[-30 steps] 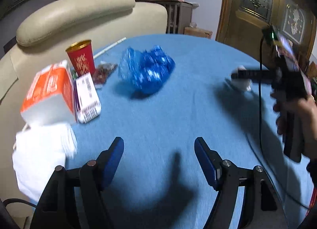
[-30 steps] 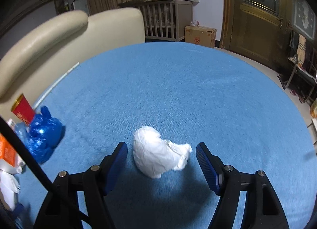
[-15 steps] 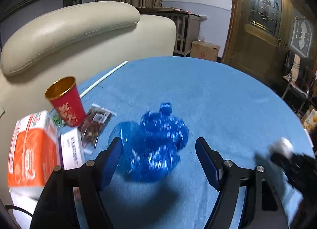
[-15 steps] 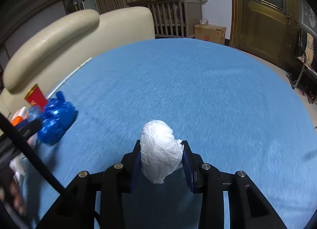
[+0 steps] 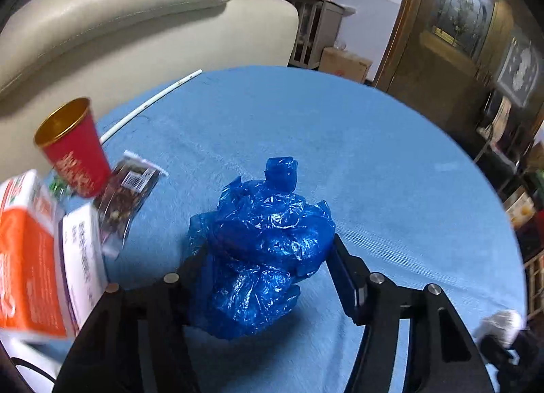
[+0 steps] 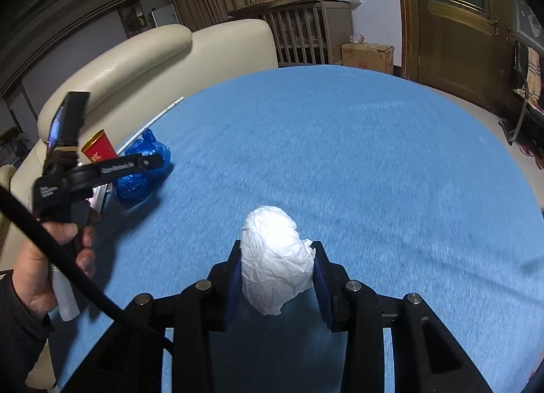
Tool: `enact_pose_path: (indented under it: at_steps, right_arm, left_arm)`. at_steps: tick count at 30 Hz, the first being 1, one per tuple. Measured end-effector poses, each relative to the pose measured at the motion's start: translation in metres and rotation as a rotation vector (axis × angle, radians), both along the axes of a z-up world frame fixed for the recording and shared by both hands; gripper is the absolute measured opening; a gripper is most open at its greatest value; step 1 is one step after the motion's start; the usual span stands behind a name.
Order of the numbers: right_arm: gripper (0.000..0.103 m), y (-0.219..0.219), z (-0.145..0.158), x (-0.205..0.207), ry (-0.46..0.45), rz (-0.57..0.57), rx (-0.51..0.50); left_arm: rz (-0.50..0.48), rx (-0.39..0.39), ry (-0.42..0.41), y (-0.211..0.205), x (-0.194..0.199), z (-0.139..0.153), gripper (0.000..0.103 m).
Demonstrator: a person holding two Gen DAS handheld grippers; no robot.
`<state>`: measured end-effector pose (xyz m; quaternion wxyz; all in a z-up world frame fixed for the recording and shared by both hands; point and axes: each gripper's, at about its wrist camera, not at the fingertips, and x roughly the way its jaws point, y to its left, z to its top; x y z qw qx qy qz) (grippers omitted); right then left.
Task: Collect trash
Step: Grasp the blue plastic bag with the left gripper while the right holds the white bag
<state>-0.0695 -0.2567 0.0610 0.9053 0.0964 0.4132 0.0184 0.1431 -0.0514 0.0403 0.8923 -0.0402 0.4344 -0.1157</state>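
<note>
Trash lies on a round table (image 6: 357,155) covered with blue cloth, and two pieces of it are in the grippers. A crumpled white paper ball (image 6: 277,262) sits clamped between the blue pads of the right gripper (image 6: 277,277), its top bulging above the fingers, over the near middle of the table.

At the table's left side, a crumpled blue plastic bag (image 5: 261,246) sits between the fingers of the left gripper (image 5: 268,257). That gripper's jaws are closing; the bag fills the gap and both pads appear to touch its sides. In the right wrist view the left gripper (image 6: 142,163) reaches over the blue plastic bag (image 6: 141,172), held by a person's hand (image 6: 51,257) in a dark sleeve.

Just left of the bag lie a dark snack packet (image 5: 131,192), a red paper cup (image 5: 73,148) with a gold inside, standing upright, an orange carton (image 5: 29,257) and a white box (image 5: 83,257) with printed text, all close together near the table edge. A thin white straw (image 5: 149,104) lies on the cloth behind the cup. A cream leather sofa (image 5: 119,19) stands beyond the table.
</note>
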Motion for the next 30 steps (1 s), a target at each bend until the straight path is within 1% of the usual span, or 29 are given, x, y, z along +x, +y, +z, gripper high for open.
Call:
enact_pose_path:
  at_steps: [4,6,9,13,15,18,23,30]
  right_arm:
    - [0.04,-0.002,-0.001,-0.01,0.001,-0.021,0.033]
    - [0.04,-0.002,-0.003,-0.016,0.003,-0.029,0.047]
    - [0.04,0.0,-0.005,-0.027,0.012,-0.034,0.058]
    - [0.04,0.001,-0.007,-0.046,0.018,-0.04,0.065]
    - [0.04,0.001,-0.007,-0.056,0.02,-0.046,0.07]
    - [0.04,0.001,-0.006,-0.069,0.021,-0.055,0.077]
    - [0.04,0.001,0.0,-0.093,0.001,-0.083,0.1]
    - [0.04,-0.002,0.0,-0.122,-0.002,-0.119,0.132]
  left_arm:
    - [-0.008,-0.007,-0.03,-0.001,-0.032,0.013,0.063]
    - [-0.018,0.011,-0.038,-0.004,-0.051,0.018,0.063]
    - [-0.015,0.016,-0.027,-0.006,-0.074,0.021,0.064]
    - [-0.041,0.042,-0.025,-0.014,-0.106,0.023,0.064]
    - [-0.045,0.047,-0.024,-0.015,-0.116,0.022,0.064]
    - [-0.059,0.021,-0.008,-0.014,-0.131,0.023,0.064]
    - [-0.08,0.019,-0.007,-0.016,-0.158,0.026,0.064]
    - [-0.097,0.003,0.007,-0.015,-0.185,0.026,0.064]
